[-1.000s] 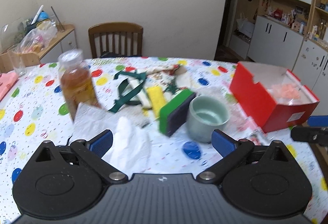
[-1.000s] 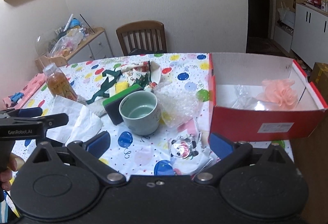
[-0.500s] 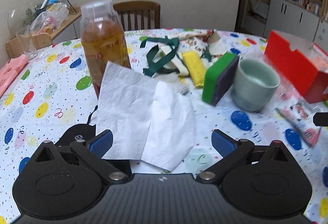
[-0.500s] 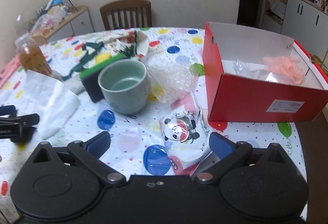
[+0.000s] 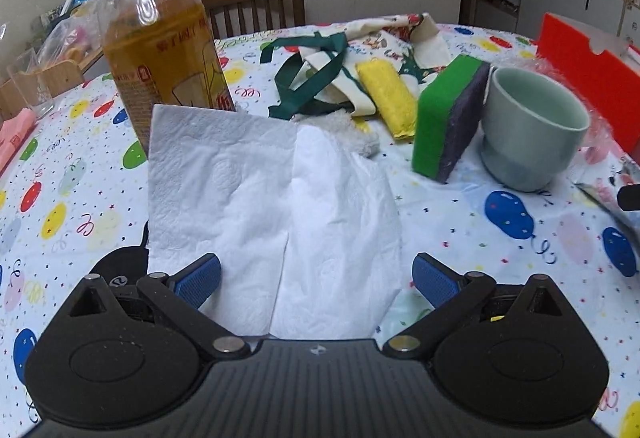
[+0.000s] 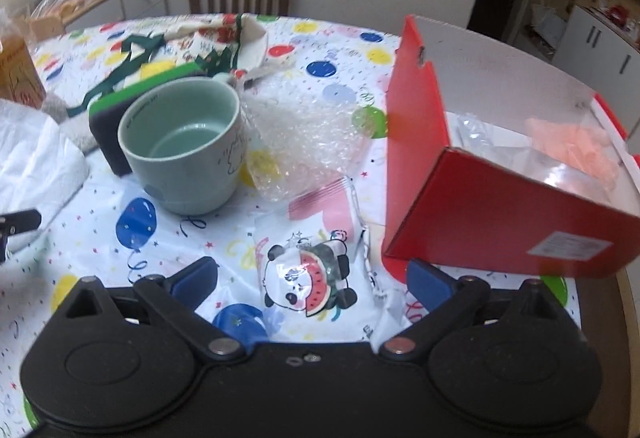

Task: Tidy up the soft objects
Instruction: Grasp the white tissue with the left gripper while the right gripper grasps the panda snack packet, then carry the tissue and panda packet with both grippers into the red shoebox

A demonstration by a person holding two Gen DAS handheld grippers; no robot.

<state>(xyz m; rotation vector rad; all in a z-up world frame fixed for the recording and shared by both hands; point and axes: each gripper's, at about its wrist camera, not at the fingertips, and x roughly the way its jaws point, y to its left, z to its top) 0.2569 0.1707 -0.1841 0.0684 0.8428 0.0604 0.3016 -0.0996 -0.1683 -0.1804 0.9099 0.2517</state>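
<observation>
My left gripper is open, low over the table, its blue pads on either side of the near edge of a white paper tissue that leans against a bottle. My right gripper is open too, straddling a white plastic packet with a panda print. Just past it lies crumpled bubble wrap. A red box at the right holds a pink puff and clear plastic. A green and dark sponge, a yellow cloth and a printed cloth bag with green ribbons lie farther back.
A bottle of amber drink stands behind the tissue. A pale green cup sits between sponge and bubble wrap. A wooden chair stands at the far side of the table. A flat black object shows under the tissue's near left corner.
Both grippers have dropped lower and moved forward. The left one now has the tissue between its open fingers; the right one has closed in on the panda packet and the red box.
</observation>
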